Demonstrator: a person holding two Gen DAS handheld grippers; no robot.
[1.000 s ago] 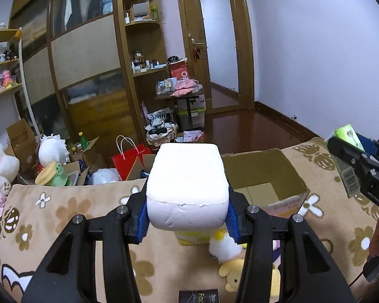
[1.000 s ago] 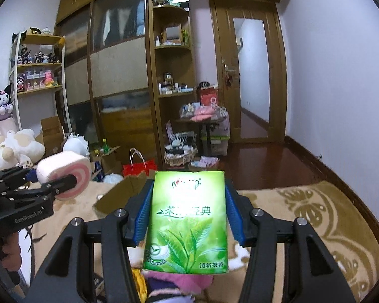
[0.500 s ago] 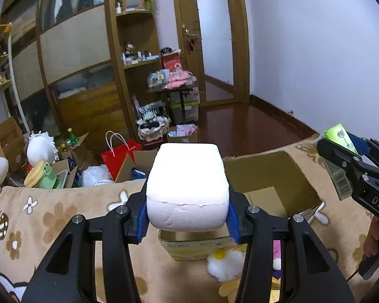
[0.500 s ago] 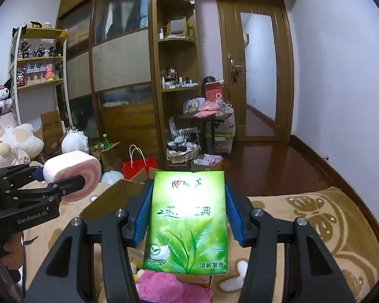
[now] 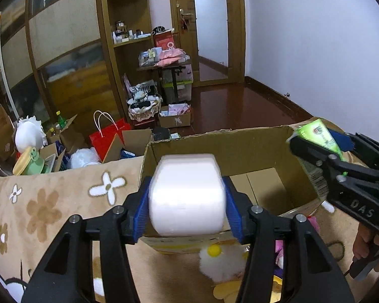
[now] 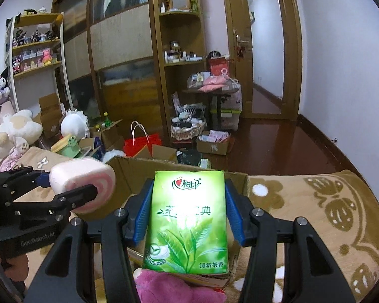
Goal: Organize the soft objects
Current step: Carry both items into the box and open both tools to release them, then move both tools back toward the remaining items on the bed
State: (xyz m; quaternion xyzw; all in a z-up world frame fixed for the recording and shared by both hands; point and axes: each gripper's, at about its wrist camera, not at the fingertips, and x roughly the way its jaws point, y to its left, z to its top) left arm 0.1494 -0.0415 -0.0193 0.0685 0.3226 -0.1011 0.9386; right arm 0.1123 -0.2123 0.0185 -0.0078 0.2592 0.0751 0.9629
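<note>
My left gripper (image 5: 187,202) is shut on a white and pink roll-cake plush (image 5: 187,194), held above the near wall of an open cardboard box (image 5: 262,149) on the flowered blanket. The plush also shows in the right wrist view (image 6: 83,184). My right gripper (image 6: 188,214) is shut on a green tissue pack (image 6: 187,222), held over the box's right side (image 6: 136,169). In the left wrist view the pack (image 5: 318,136) sits at the right above the box rim. The box floor looks bare.
A white and yellow plush (image 5: 219,262) and a pink plush (image 6: 169,287) lie in front of the box. The beige flowered blanket (image 5: 50,202) spreads left. Beyond the bed edge are a red bag (image 5: 108,139), boxes, toys and shelves.
Both grippers moved forward toward the box with their loads. The box now fills the middle of the left view and the plush is over its near wall.
</note>
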